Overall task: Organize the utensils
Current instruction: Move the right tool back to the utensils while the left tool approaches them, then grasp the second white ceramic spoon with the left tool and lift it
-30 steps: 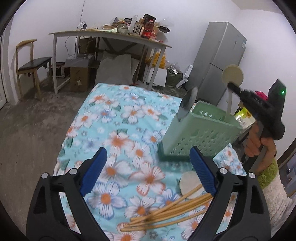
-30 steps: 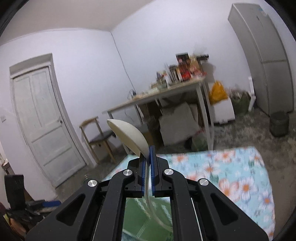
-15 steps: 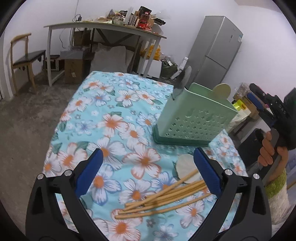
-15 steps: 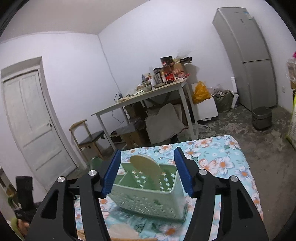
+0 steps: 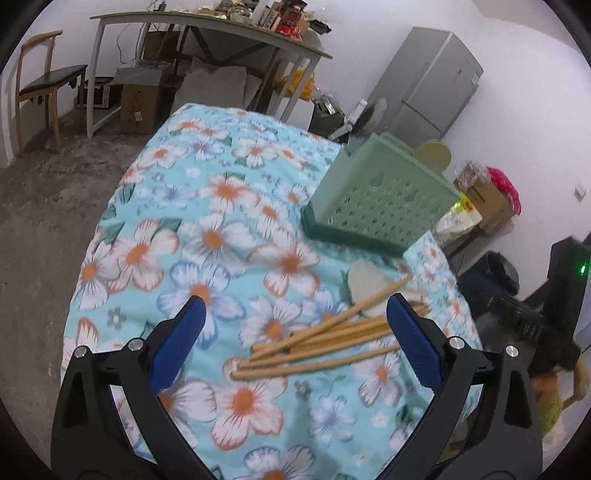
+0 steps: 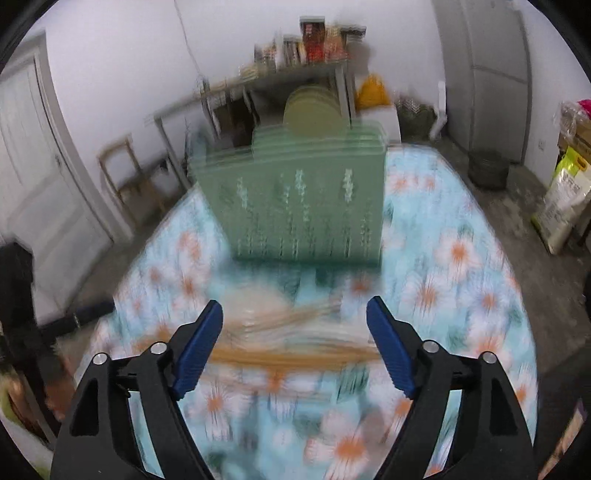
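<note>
A green perforated utensil holder (image 5: 376,206) stands on the floral tablecloth (image 5: 207,236); it also shows, blurred, in the right wrist view (image 6: 306,206). A cream spoon head (image 5: 434,155) and a dark spoon (image 5: 364,118) stick out of it. Several wooden chopsticks (image 5: 325,336) lie in a loose bundle in front of the holder, over a pale spoon (image 5: 364,280). My left gripper (image 5: 295,332) is open above the chopsticks. My right gripper (image 6: 295,332) is open and empty above the blurred chopsticks (image 6: 295,347).
Behind the floral table stand a cluttered grey table (image 5: 207,22), a wooden chair (image 5: 44,77), cardboard boxes (image 5: 140,99) and a grey fridge (image 5: 432,81). The floral table's edges drop to a bare concrete floor (image 5: 37,206). A white door (image 6: 33,155) is at the left.
My right gripper let the cream spoon go into the holder, opened, and dropped toward the chopsticks. My left gripper moved closer over the chopsticks and stayed open.
</note>
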